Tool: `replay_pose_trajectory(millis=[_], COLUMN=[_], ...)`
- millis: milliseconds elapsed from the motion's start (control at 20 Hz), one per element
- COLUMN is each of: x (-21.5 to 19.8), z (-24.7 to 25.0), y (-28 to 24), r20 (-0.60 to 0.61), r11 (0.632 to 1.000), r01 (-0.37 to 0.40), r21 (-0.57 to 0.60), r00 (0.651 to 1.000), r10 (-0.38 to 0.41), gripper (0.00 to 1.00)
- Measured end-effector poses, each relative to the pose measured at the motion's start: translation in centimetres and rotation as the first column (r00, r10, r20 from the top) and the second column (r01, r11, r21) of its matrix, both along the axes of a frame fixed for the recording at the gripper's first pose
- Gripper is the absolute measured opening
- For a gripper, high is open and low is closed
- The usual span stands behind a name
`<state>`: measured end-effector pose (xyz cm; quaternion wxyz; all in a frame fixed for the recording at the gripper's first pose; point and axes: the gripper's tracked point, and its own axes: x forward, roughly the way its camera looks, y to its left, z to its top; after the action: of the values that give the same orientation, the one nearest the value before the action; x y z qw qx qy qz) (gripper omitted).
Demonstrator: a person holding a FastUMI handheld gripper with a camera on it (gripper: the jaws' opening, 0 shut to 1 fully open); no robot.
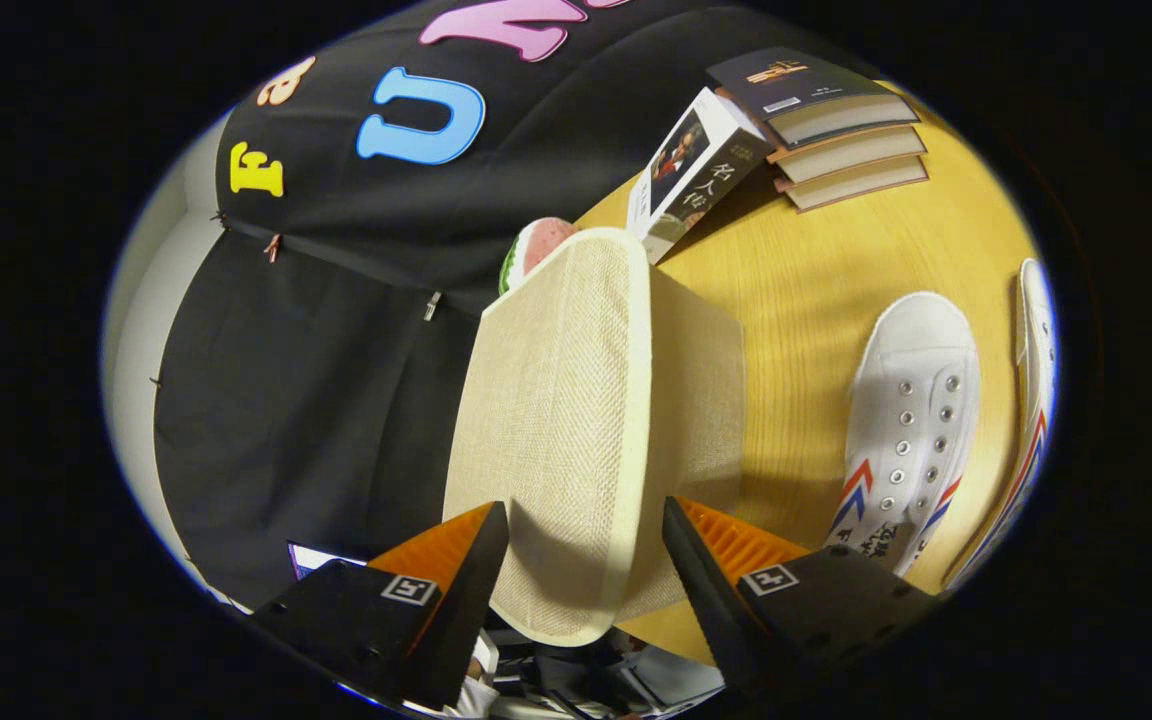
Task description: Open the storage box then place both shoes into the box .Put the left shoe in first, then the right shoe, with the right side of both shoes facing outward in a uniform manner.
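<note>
Storage box lid [561, 400]: a beige woven flap with a pale trim, lifted up from the box; its long axis runs straight away from the tool, with one rounded end down between the fingers and the far end reaching toward the booth wall.
Storage box [701, 400]: a beige fabric body showing just beyond the lid on its right side, standing on the surface at the surface's edge.
Tool [586, 550]: fingers spread apart, one on each side of the lid's near end; the lid sits in the gap, but whether either finger presses on it I cannot tell.
Near shoe [911, 420]: a white canvas shoe with metal eyelets and red and blue stripes, lying on the surface right of the box, toe pointing away from the tool, long axis about parallel to the lid.
Far shoe [1034, 400]: its mate, just beyond the near shoe, lying the same way.
Surface [816, 260]: light wood.
Books [826, 125]: a stack of three at the far end, well apart from the shoes.
Leaning book [696, 170]: tilted against the stack.
Small object [536, 250]: red, white and green, peeking over the lid's far end.
</note>
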<state>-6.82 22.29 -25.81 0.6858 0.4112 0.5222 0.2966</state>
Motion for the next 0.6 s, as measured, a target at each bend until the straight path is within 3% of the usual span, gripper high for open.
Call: replay_pose_trajectory(millis=[50, 100, 150, 300, 350, 400, 600], x=[0.4, 0.9, 0.63, 0.4, 0.61, 0.75, 0.79], z=[0.16, -0.13, -0.17, -0.12, -0.17, -0.09, 0.24], y=[0.04, 0.15, 0.12, -0.05, -0.14, -0.14, -0.2], r20=[-0.011, -0.014, -0.023, -0.07, -0.091, -0.113, -0.108], r11=[1.0, 1.0, 1.0, 0.999, 0.999, 0.999, 1.0], r01=[0.012, 0.03, 0.024, 0.023, 0.031, 0.035, 0.017], r21=[-0.001, -0.011, -0.017, -0.027, -0.027, -0.019, -0.01], r00=[1.0, 0.999, 0.999, 0.997, 0.995, 0.993, 0.994], r10=[-0.012, -0.03, -0.024, -0.025, -0.034, -0.037, -0.018], gripper=[0.87, 0.69, 0.62, 0.46, 0.46, 0.35, 0.11])
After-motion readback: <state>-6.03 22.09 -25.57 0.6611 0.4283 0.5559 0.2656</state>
